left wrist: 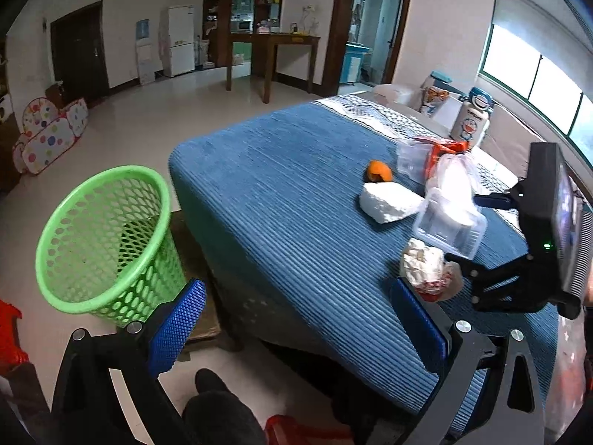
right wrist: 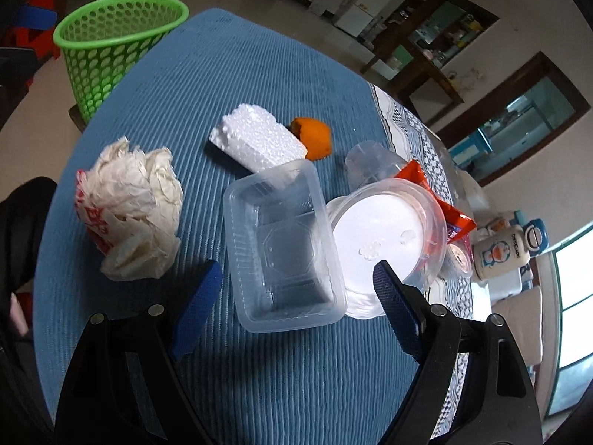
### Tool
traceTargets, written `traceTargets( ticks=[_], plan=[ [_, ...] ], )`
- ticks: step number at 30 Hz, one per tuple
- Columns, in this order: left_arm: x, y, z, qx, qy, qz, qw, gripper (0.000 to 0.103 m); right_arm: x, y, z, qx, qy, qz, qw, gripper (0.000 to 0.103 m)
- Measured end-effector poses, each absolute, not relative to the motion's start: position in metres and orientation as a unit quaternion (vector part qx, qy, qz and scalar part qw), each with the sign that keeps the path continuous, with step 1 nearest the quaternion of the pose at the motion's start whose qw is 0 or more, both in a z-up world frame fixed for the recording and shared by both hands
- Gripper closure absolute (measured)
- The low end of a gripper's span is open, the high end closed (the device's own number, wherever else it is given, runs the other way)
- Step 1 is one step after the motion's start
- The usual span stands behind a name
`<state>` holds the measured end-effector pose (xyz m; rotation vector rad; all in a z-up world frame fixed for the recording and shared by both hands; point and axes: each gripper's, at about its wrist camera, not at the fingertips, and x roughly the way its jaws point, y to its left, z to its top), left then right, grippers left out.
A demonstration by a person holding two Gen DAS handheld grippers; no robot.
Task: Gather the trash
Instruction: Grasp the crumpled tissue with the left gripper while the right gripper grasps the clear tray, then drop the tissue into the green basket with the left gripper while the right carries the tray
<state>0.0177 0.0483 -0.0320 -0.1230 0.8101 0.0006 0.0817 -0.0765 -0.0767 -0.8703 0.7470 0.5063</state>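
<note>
A green mesh basket stands on the floor past the corner of the blue-clothed table. On the cloth lie a crumpled white bag, a foam block, an orange peel, a clear plastic tray, a round clear lid and an orange wrapper. My right gripper straddles the tray, jaws open, pads off its sides. My left gripper hovers open and empty over the table's near edge.
A cartoon-printed mug and a clear cup stand at the table's far end. Red plastic stools sit on the floor to the left. A wooden table and a white fridge stand far across the tiled floor.
</note>
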Motion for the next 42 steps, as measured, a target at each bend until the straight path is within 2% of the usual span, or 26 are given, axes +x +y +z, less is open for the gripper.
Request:
traceTargets(
  ticks=[4, 20, 21, 24, 26, 28, 33, 37, 42],
  plan=[
    [0.018, 0.040, -0.034, -0.059, 0.395, -0.019, 0.917, 0.006, 0.086, -0.083, -0.081, -0.386, 0.363, 0.238, 0.814, 0.043],
    [0.040, -0.016, -0.044, -0.063, 0.391, -0.146, 0.906, 0.008, 0.063, -0.130, -0.042, -0.204, 0.381, 0.257, 0.864, 0.043],
    [0.043, -0.019, -0.046, -0.062, 0.393, -0.151, 0.905, 0.010, 0.061, -0.133, -0.040, -0.193, 0.382, 0.256, 0.866, 0.043],
    [0.053, -0.028, -0.055, -0.058, 0.408, -0.163, 0.896, 0.027, 0.055, -0.143, -0.037, -0.160, 0.387, 0.255, 0.871, 0.044],
    [0.059, -0.032, -0.061, -0.060, 0.418, -0.169, 0.891, 0.030, 0.054, -0.150, -0.036, -0.141, 0.391, 0.254, 0.873, 0.044],
    [0.060, -0.035, -0.066, -0.060, 0.421, -0.178, 0.887, 0.041, 0.051, -0.155, -0.035, -0.125, 0.392, 0.252, 0.876, 0.044],
    [0.058, -0.037, -0.065, -0.062, 0.413, -0.197, 0.887, 0.058, 0.045, -0.159, -0.032, -0.107, 0.388, 0.249, 0.881, 0.044],
    [0.056, -0.034, -0.061, -0.063, 0.408, -0.197, 0.889, 0.065, 0.043, -0.161, -0.020, -0.098, 0.376, 0.250, 0.887, 0.044],
    [0.047, -0.015, -0.048, -0.076, 0.390, -0.190, 0.898, 0.067, 0.043, -0.150, -0.003, -0.095, 0.367, 0.259, 0.888, 0.044]
  ],
)
